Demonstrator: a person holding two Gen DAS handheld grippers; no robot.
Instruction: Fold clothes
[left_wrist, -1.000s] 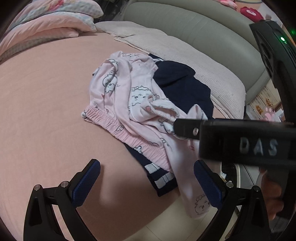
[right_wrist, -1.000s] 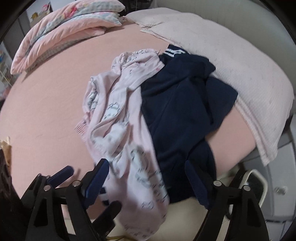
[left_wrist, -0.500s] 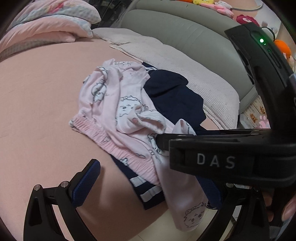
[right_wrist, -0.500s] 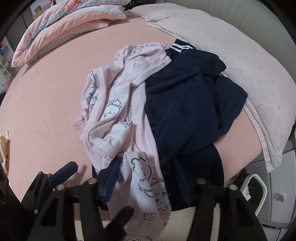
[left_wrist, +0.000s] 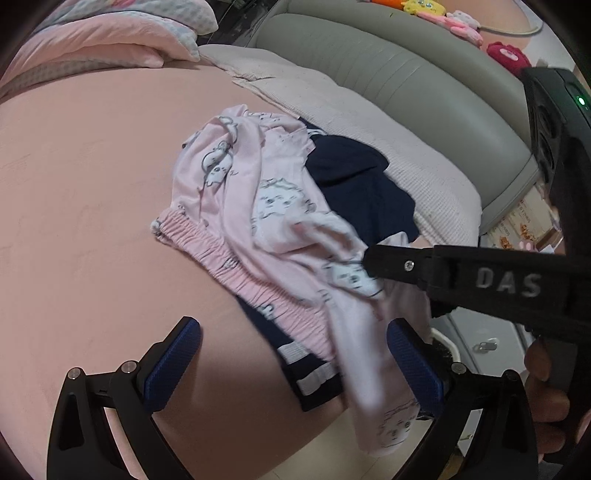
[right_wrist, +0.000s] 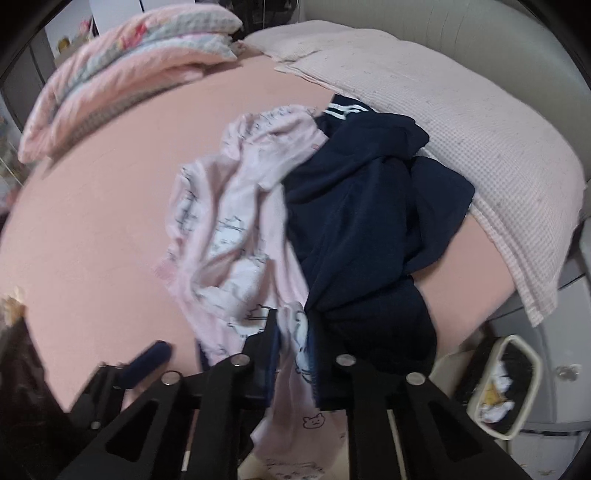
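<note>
Pink printed pyjama trousers (left_wrist: 258, 229) lie crumpled on a pink bed, partly over a navy garment (left_wrist: 358, 184) with white stripes. One leg hangs over the bed's front edge. My left gripper (left_wrist: 293, 363) is open and empty, just short of the elastic waistband. My right gripper (right_wrist: 295, 347) is shut on the hanging pyjama leg (right_wrist: 299, 332); it also shows in the left wrist view (left_wrist: 373, 264), pinching the cloth. The navy garment (right_wrist: 369, 206) lies right of the trousers.
The pink bed sheet (left_wrist: 92, 221) spreads to the left. A folded quilt (right_wrist: 122, 81) sits at the far left, a waffle blanket (right_wrist: 480, 129) and grey headboard (left_wrist: 406, 74) at the back right. A white bin (right_wrist: 498, 387) stands on the floor beyond the bed's edge.
My right gripper has closed on the hanging pyjama leg; it was open a second ago. The left gripper stays open, its view shifting slightly.
</note>
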